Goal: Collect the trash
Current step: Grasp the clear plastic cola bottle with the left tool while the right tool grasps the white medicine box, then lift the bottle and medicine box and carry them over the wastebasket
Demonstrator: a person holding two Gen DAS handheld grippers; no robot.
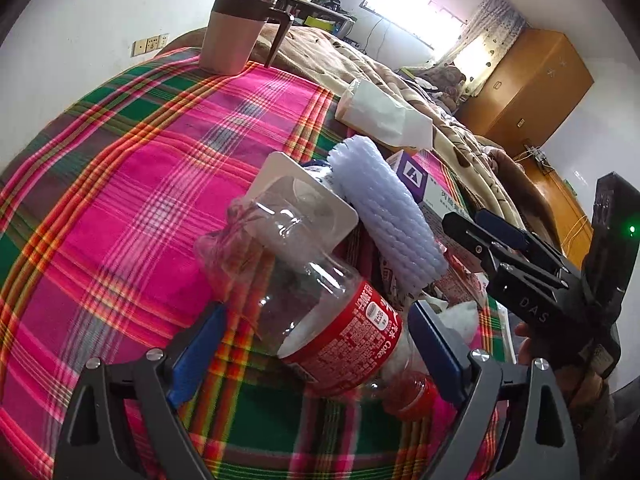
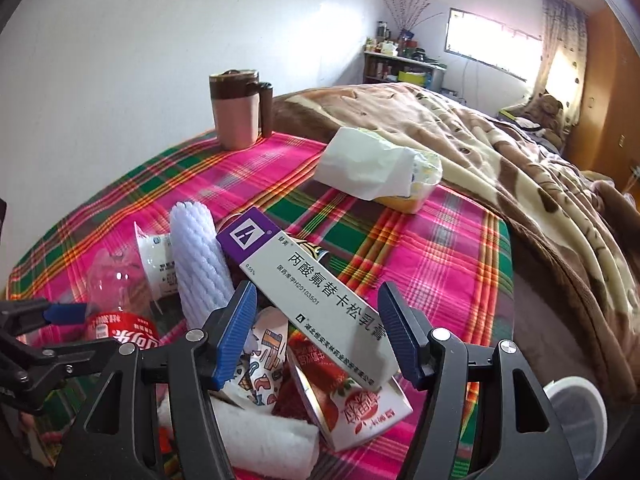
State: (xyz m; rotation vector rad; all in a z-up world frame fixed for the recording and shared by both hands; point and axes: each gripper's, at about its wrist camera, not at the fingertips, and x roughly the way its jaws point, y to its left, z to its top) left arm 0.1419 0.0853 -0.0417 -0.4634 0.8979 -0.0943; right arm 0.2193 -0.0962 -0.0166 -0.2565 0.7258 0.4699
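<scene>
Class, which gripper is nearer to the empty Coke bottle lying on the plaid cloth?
Left. The left gripper straddles the Coke bottle, open fingers on either side. The right gripper is off to its side, around the white medicine box.

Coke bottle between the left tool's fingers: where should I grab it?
Grip the Coke bottle across its red-labelled middle, coming from the cap end. It lies on its side along the open left tool, so the pads meet its round flanks.

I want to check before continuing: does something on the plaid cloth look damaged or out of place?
Yes. The clear cola bottle lies on its side, empty and partly crushed. The purple-and-white medicine box rests tilted on a heap of wrappers. The mug stands upright, apart.
</scene>
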